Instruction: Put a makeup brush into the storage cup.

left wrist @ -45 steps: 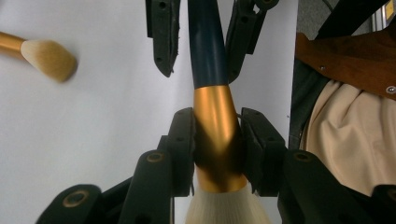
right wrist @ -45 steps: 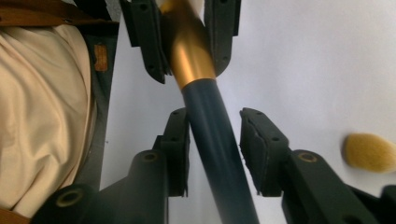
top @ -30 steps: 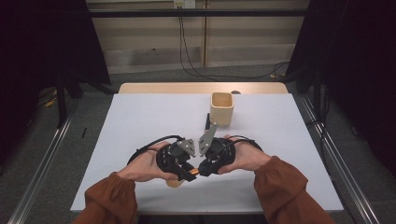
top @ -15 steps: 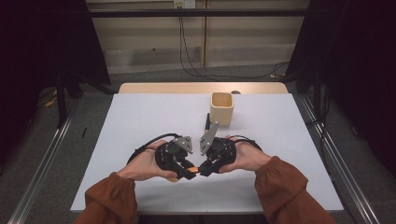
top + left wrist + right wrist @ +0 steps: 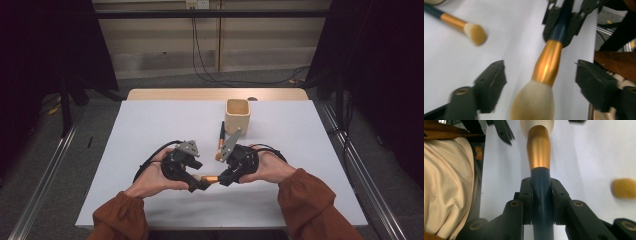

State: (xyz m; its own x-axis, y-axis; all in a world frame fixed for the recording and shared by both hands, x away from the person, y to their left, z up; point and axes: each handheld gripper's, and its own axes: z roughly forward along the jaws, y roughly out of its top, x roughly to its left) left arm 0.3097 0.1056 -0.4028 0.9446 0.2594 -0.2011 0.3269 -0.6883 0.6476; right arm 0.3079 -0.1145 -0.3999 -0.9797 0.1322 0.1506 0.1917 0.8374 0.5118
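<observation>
While the left gripper (image 5: 200, 183) stands with its jaws apart, having just been opening, the big brush (image 5: 544, 75) lies between them untouched, bristle head toward that hand. Its long axis runs level across to the right gripper (image 5: 222, 178), whose pads (image 5: 526, 195) are clamped on the dark handle, so the brush hangs from that hand alone, low over the white table (image 5: 150, 125). A second brush (image 5: 220, 142) lies further out near the cup (image 5: 237, 116), seemingly flat, though blur hides detail.

At lower centre, the left hand-held gripper (image 5: 200, 184) and right hand-held gripper (image 5: 223, 179) are meeting over a gold-banded brush (image 5: 210, 178) above the white surface (image 5: 150, 125).
</observation>
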